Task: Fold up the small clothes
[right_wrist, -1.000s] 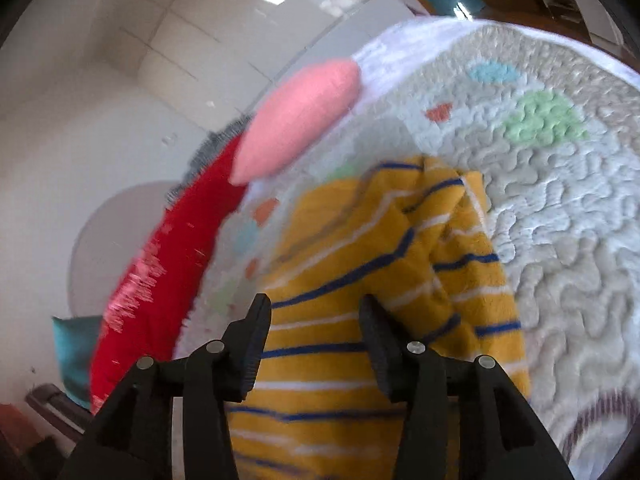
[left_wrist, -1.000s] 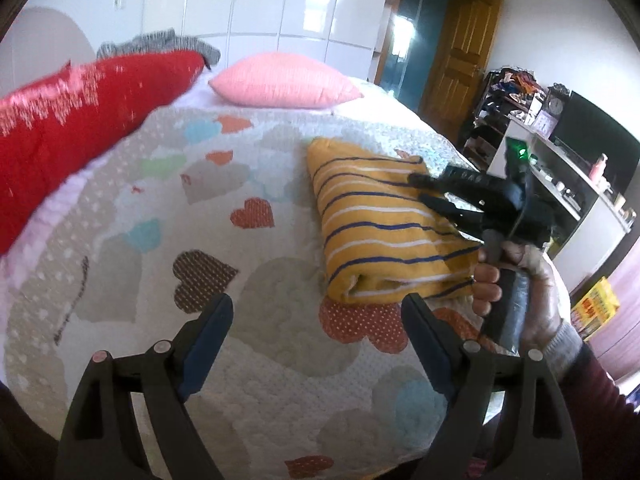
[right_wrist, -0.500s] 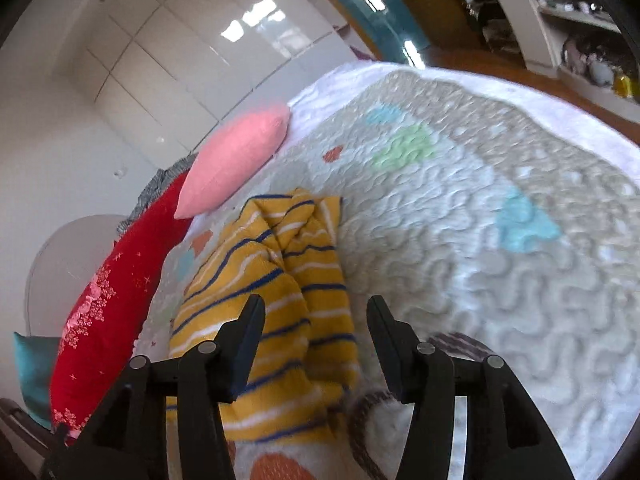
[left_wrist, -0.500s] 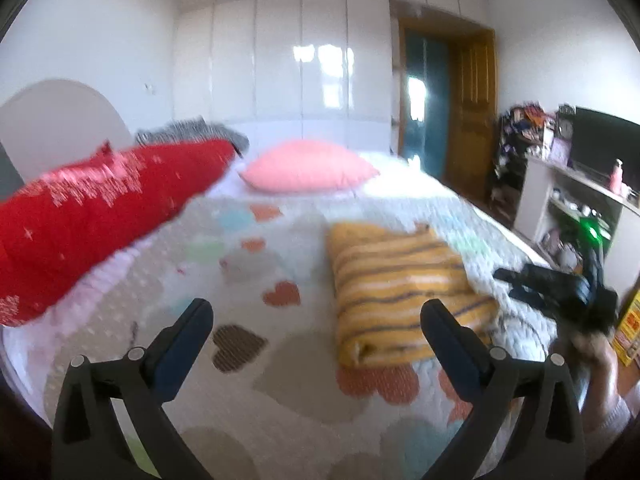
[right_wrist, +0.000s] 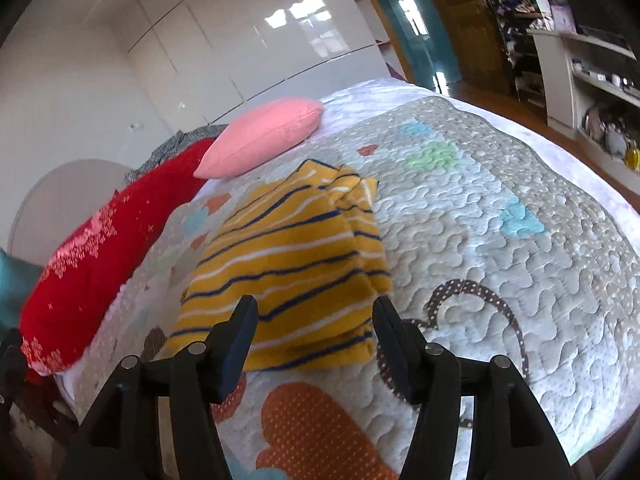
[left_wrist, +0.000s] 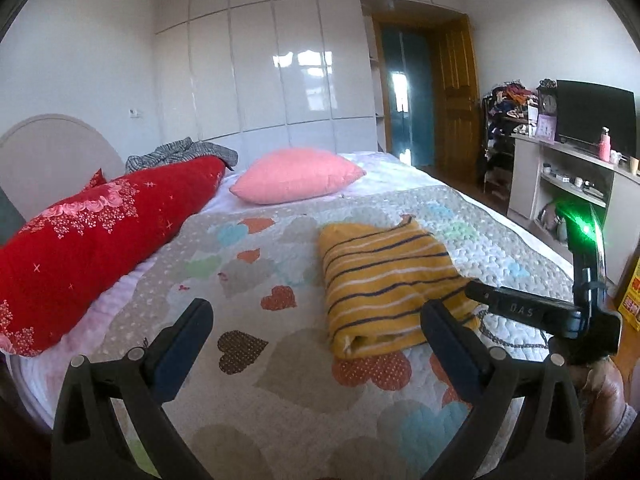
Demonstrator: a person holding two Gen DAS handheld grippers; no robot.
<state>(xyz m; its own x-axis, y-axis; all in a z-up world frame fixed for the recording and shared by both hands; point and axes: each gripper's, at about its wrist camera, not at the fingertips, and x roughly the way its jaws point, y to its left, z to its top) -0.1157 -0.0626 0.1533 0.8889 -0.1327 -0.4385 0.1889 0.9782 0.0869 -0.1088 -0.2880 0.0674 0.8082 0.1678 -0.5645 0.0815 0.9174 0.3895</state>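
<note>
Left gripper (left_wrist: 316, 324): black two-finger tool at the bottom of the left view, jaws spread wide, nothing between them, hanging over the quilt.
Right gripper (right_wrist: 314, 322): low centre of the right view, jaws apart too, tips framing the near edge of the garment; whether they touch the cloth, I can't tell.
Garment position: the mustard-yellow knitted top with navy and white stripes (left_wrist: 386, 284) lies folded on the bed, centre-right in the left view, beyond the left gripper's right fingertip. In the right view it (right_wrist: 296, 260) sits just ahead of the fingertips, mid-frame.
Garment look: a thick, layered rectangle, folded edge rolled towards the camera, one corner poking up at the far end.
Bed cover: grey quilted bedspread with coloured heart patches (left_wrist: 280, 364), stitched in wavy lines, filling the lower half of both views.
Only in left view: the right gripper's black body with a green light (left_wrist: 582, 276) at the right edge, a hand beneath it; farther back a dark television (left_wrist: 594, 116) on a white shelving unit.
Only in right view: the garment's right side, layers stacked and slightly stepped.
Far: long red flowered bolster (left_wrist: 100, 236) at left, pink pillow (left_wrist: 298, 176) behind, glossy white wardrobe doors (left_wrist: 280, 68) and a wooden door (left_wrist: 456, 96) at the back.
</note>
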